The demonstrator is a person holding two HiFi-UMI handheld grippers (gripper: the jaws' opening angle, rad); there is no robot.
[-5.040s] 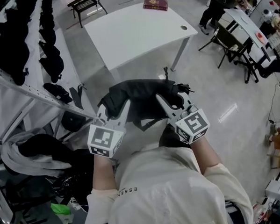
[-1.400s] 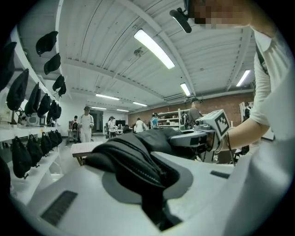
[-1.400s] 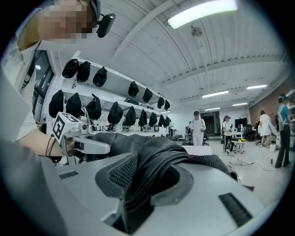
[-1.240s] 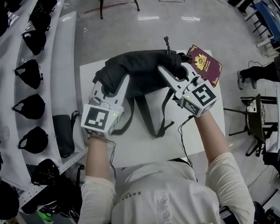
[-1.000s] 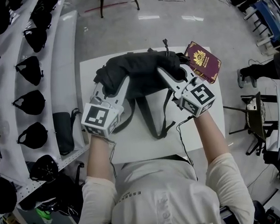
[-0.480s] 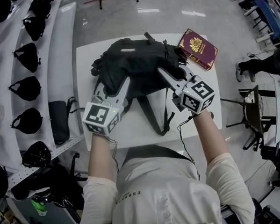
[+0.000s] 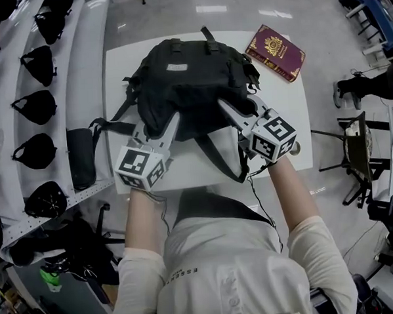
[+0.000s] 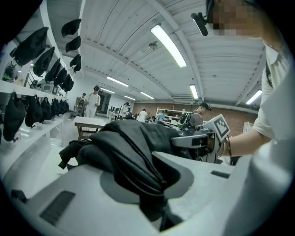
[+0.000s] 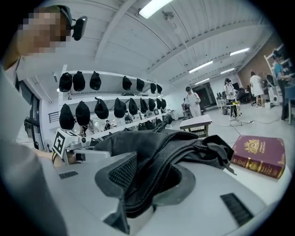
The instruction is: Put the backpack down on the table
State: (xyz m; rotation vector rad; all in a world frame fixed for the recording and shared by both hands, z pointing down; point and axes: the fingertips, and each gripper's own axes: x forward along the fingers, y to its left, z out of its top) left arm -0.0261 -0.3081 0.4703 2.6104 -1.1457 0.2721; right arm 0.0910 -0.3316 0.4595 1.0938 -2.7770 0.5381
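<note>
A black backpack (image 7: 191, 81) lies over the far half of the white table (image 7: 210, 173), its straps trailing toward me. My left gripper (image 7: 157, 125) is shut on the bag's near left edge, black fabric pinched between its jaws (image 8: 138, 171). On the near right edge my right gripper (image 7: 237, 111) is shut on a thick fold of the backpack (image 9: 152, 179). Both grippers point slightly downward over the tabletop. The bag's underside is hidden, so I cannot tell whether all of it rests on the table.
A maroon book (image 7: 275, 52) lies at the table's far right corner, close to the bag. White shelves with several black caps (image 7: 33, 106) run along the left. A chair (image 7: 351, 158) stands to the right of the table. People stand far off (image 9: 191, 102).
Both grippers have carried the backpack forward and down over the table. The bag now spreads flatter across the far half, and a left strap has fallen toward the shelf side.
</note>
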